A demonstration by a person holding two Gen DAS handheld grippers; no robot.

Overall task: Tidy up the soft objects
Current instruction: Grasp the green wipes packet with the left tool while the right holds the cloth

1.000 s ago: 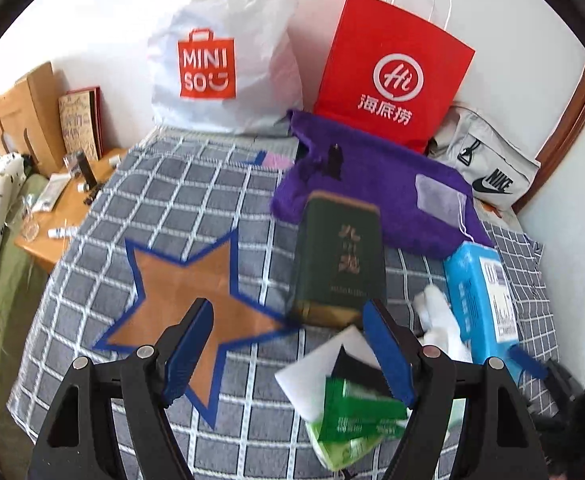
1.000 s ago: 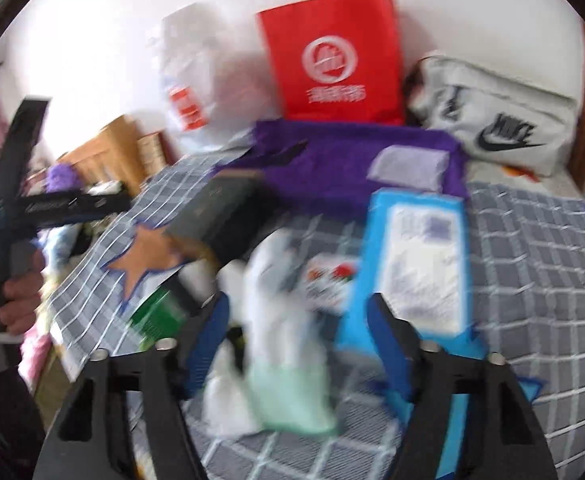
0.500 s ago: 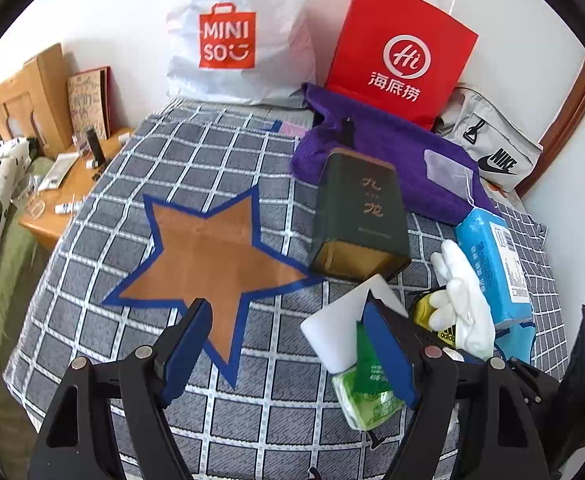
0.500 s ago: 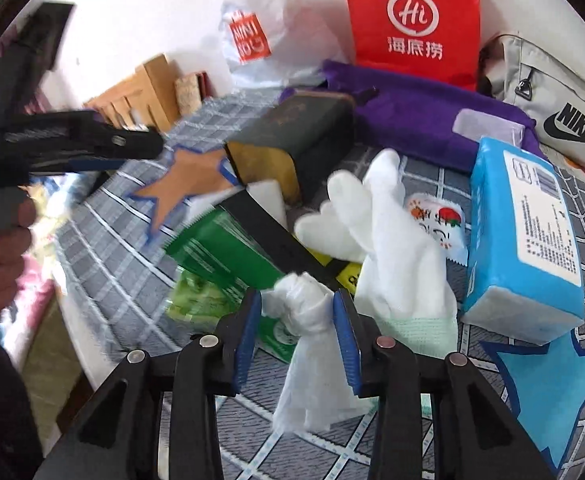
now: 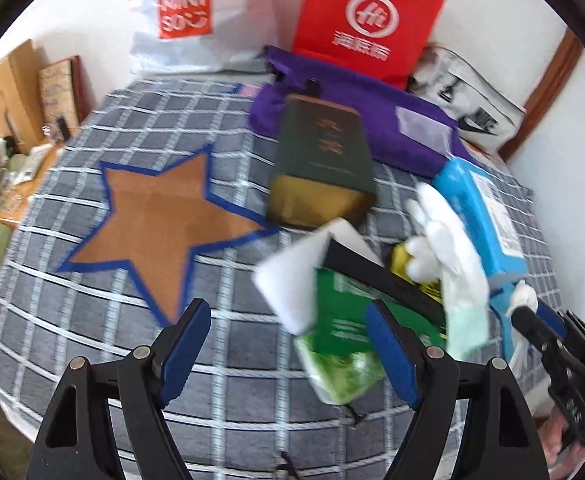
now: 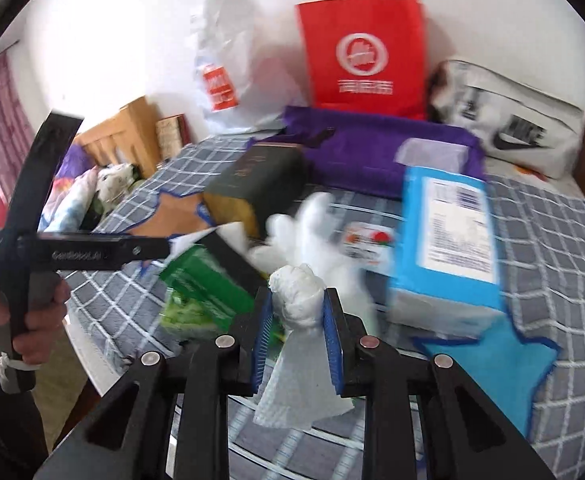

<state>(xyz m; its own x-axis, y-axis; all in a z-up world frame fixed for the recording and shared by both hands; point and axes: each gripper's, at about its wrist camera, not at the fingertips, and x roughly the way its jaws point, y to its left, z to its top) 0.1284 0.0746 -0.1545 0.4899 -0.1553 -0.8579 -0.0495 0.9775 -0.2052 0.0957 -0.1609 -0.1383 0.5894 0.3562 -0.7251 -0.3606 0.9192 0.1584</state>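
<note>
On the bed, the brown star patch lies bare toward the left edge. The left gripper hangs over the near edge, jaws spread and empty, probably lining up on the green packet. Right of it, the right gripper has just been closing and now pinches the white crumpled wipe, apparently to lift it clear of the white glove and blue tissue pack.

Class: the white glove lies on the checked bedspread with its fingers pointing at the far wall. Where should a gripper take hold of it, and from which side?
Grip the glove at its pale green cuff, coming from the near edge of the bedspread. The cuff is the near, bunched end. The blue tissue pack crowds its right side, so that approach looks tight.
</note>
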